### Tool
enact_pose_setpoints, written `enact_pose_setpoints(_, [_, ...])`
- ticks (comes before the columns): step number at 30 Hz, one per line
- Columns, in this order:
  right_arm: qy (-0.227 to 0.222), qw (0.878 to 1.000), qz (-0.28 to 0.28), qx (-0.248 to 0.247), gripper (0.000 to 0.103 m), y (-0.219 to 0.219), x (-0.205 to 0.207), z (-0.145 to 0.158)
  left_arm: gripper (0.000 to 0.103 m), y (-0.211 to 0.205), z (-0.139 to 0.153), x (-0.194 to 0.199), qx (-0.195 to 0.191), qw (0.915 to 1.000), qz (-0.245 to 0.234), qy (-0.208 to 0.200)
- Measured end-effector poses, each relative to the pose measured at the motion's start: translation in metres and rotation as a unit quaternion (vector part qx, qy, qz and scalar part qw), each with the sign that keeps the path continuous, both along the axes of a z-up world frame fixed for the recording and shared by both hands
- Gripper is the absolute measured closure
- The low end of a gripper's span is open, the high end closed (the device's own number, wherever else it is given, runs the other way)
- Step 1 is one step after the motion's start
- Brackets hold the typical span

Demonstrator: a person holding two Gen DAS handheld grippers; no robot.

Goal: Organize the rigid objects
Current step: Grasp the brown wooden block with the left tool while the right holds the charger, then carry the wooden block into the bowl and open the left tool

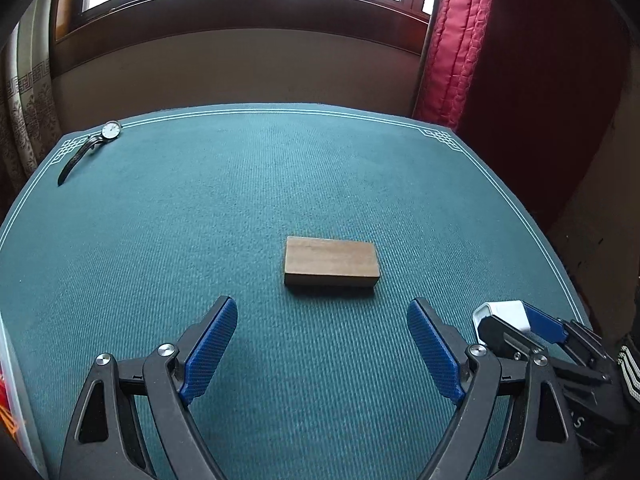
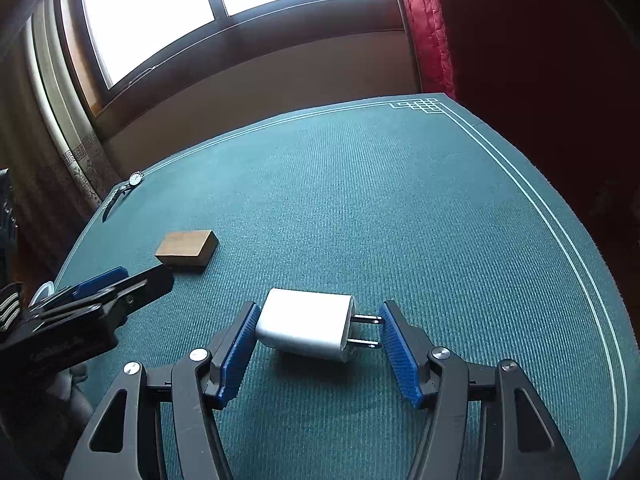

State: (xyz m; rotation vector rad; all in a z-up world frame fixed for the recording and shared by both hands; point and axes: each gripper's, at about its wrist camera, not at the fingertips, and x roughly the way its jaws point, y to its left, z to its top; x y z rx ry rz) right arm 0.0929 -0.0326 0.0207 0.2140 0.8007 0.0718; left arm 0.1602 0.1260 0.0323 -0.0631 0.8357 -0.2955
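A brown wooden block (image 1: pixel 331 262) lies flat on the green table mat (image 1: pixel 180 220), just ahead of my left gripper (image 1: pixel 322 306), which hovers open with nothing between its blue pads. In the right wrist view the block (image 2: pixel 187 249) sits at the left, beyond the left gripper (image 2: pixel 140 276). My right gripper (image 2: pixel 318 312) is shut on a white plug charger (image 2: pixel 304 326). One pad presses its body and the other its two metal prongs. A shadow below shows it held slightly above the mat. The left wrist view shows the charger (image 1: pixel 506 314) at the lower right.
A wristwatch (image 1: pixel 110 131) with a dark strap lies at the far left corner of the mat. A red quilted curtain (image 1: pixel 452 40) hangs beyond the far right corner. A white container rim (image 1: pixel 12 380) shows at the left edge. Window and wall stand behind.
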Motion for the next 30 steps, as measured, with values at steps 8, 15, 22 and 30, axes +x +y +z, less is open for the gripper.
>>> enact_pose_setpoints(8, [0.000, 1.000, 0.000, 0.001, 0.038, 0.001, -0.001, 0.000, 0.015, -0.019, -0.008, 0.026, 0.014, 0.9998, -0.011, 0.007])
enact_pose_setpoints(15, [0.000, 1.000, 0.000, 0.001, 0.038, 0.001, 0.000, 0.000, 0.030, -0.035, -0.005, 0.037, 0.036, 0.9992, -0.019, 0.000])
enact_pose_setpoints(22, [-0.001, 1.000, 0.000, 0.001, 0.038, 0.001, 0.000, 0.000, 0.041, -0.035, -0.005, 0.037, 0.044, 0.9989, -0.014, -0.006])
enact_pose_setpoints(30, [-0.001, 1.000, -0.001, 0.002, 0.038, 0.001, -0.001, 0.000, 0.042, -0.035, -0.005, 0.030, 0.054, 0.9984, -0.013, -0.013])
